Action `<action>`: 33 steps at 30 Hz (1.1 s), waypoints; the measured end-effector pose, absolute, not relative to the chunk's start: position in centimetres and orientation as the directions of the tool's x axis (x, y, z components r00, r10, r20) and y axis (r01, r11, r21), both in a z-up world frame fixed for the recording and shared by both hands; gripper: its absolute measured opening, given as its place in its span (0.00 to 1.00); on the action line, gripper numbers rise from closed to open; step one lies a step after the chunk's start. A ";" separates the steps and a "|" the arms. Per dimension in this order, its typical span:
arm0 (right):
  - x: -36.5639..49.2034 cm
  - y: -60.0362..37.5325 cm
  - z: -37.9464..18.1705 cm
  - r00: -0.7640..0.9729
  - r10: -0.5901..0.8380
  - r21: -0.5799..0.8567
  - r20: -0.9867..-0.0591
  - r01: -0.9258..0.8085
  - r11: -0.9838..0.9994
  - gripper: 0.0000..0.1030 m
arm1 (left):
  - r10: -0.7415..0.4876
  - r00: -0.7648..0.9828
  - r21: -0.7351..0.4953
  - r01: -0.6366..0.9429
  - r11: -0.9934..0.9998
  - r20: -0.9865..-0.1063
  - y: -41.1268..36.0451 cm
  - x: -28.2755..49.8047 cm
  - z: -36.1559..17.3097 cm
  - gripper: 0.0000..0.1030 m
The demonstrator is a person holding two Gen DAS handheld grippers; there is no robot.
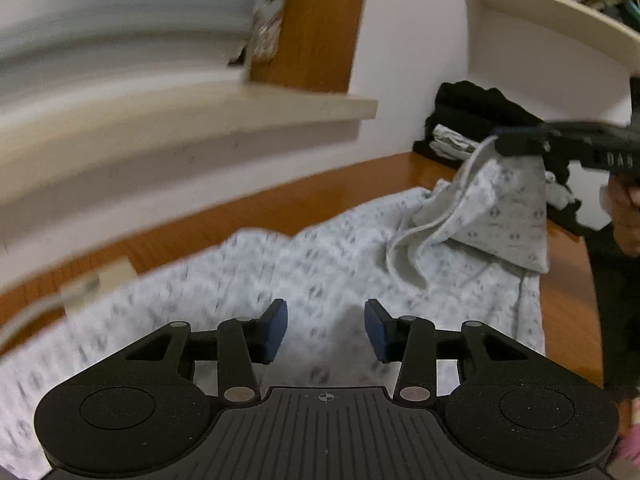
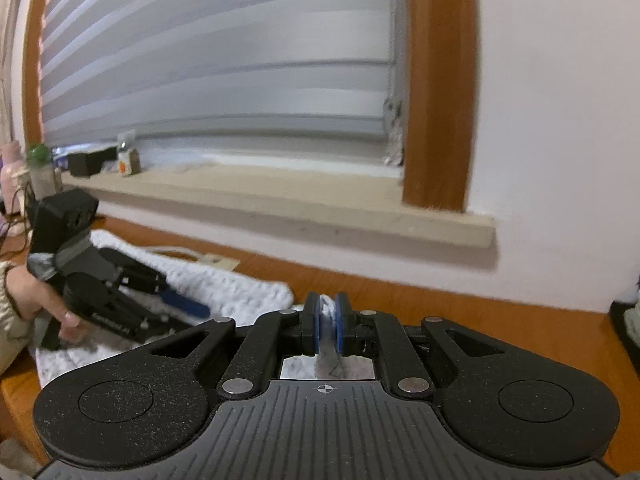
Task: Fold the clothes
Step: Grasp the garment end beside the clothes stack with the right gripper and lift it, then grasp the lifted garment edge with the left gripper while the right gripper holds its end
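**Waistband up in my right fingers, left fingers bare over the cloth**

My right gripper [image 2: 328, 322] has its fingers pressed together on a fold of the grey patterned garment [image 1: 320, 264] — the cloth is pinched between the blue pads and hangs down behind them. From the left wrist view that same corner stands lifted in a peak off to the right and farther away than my left fingers, with a drawstring [image 1: 416, 228] trailing from it. My left gripper [image 1: 326, 330] has its fingers partly spread with nothing between them; the garment lies flat on the wooden tabletop [image 1: 320, 196] directly under and ahead of them. Its long axis runs from the near left, past my left fingers, to the lifted end at far right.

I judge the fold turns on this: the raised end belongs to my right hand, the flat near stretch is closer to my left.

Hard to read — the near left of the garment is smeared by blur, its far end runs out of view, and whether my left fingers touch the cloth I cannot tell. A dark pile of clothes [image 1: 472, 120] sits beyond the lifted corner.
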State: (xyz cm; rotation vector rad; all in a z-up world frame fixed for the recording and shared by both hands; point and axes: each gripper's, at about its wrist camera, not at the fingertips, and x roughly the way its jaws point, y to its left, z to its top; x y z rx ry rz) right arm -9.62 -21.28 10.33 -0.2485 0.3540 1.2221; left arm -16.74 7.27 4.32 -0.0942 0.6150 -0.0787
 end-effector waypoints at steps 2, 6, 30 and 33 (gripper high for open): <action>-9.2 -21.8 10.9 0.308 0.876 0.001 -0.371 -0.943 0.332 0.09 | -0.119 0.804 -0.123 0.057 0.991 -0.582 6.0 -15.7 4.6 0.58; -8.9 -22.2 12.4 0.317 0.894 0.009 -0.318 -0.942 0.337 0.09 | -0.139 0.788 -0.147 0.063 0.987 -0.600 3.6 -12.8 4.2 0.70; -14.4 -19.6 20.6 0.132 0.979 0.048 -0.158 -0.989 0.141 0.09 | 0.040 0.938 0.063 -0.020 0.998 -0.343 10.5 -18.5 20.9 0.04; -18.0 -17.0 22.4 0.040 0.990 0.037 -0.135 -0.998 0.046 0.09 | 0.075 0.947 0.062 -0.058 0.996 -0.313 12.8 -22.9 23.3 0.04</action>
